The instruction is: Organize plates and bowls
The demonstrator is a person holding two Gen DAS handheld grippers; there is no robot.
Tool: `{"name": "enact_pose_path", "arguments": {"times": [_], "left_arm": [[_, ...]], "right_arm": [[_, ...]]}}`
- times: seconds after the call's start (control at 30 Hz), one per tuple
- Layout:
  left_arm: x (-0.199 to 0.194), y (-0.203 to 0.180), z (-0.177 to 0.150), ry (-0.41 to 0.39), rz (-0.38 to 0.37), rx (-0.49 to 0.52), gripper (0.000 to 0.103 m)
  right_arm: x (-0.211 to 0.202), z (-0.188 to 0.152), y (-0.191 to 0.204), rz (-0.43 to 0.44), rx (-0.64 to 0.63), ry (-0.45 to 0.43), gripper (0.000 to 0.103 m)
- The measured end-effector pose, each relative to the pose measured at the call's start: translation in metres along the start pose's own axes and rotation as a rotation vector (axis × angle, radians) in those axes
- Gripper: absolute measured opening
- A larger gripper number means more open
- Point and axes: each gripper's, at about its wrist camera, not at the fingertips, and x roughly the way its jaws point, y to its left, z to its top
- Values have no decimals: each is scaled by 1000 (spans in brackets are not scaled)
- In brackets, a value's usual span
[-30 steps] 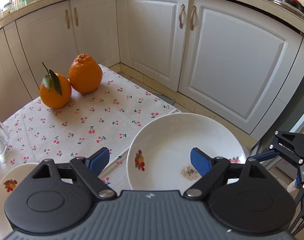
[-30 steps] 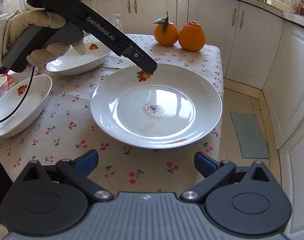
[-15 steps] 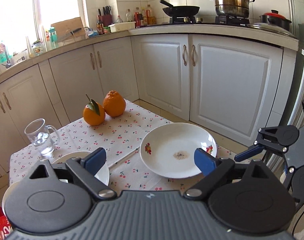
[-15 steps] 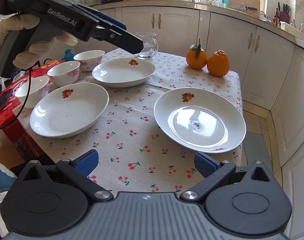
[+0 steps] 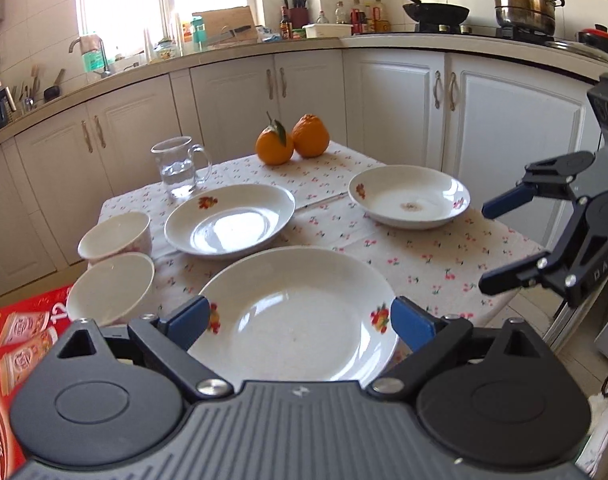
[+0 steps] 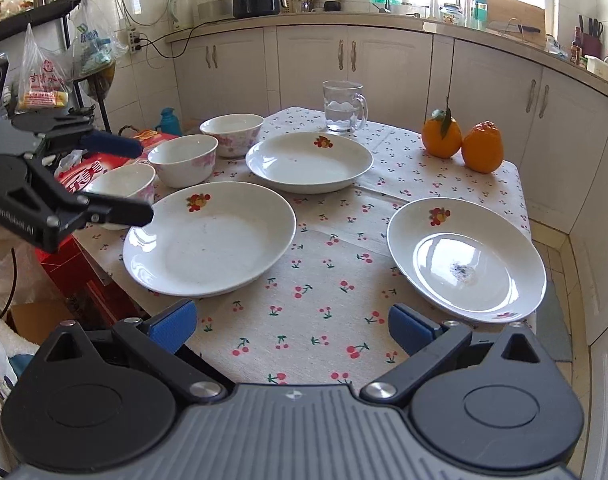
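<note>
Left wrist view, left tool opening wide, empty, above plate

- You've got bright daylight from the window, blown out to white in both views.
- Glare patches on the plates: middle plate in the left wrist view, right-hand plate in the right wrist view.
- Shadows are soft; oranges throw short ones onto the desk.
- Strong fisheye bend: cabinets and counter curve, corners are vignetted black.
- Centre is sharp. Red box at the left edge looks smeared, and your near gripper body is slightly soft.
- No obvious motion blur.
</note>
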Motion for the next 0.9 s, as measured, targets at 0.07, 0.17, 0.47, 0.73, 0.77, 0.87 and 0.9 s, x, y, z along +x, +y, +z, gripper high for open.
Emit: {"name": "enact_pose_path", "arguments": {"times": [0.07,0.17,0.47,0.73,0.77,0.87,0.9], "left_arm": [[-2,3,-17,18,21,-16,97],[0,10,-35,52,15,-49,97],[18,15,-62,93,-4,-76,97],[33,14,-67,120,-11,-96,97],[34,14,-66,122,-12,-98,97],[38,15,-66,133,-15,-106,97],[38,15,-66,136,-16,-109,97]], "right_arm": [[4,2,7,-24,-20,5,103],[11,3,10,-12,-11,13,103],[38,10,17,30,7,70,103],[68,17,26,73,-40,142,103],[71,19,26,84,-40,148,103],[80,24,25,120,-40,159,103],[83,26,25,130,-41,162,103]]}}
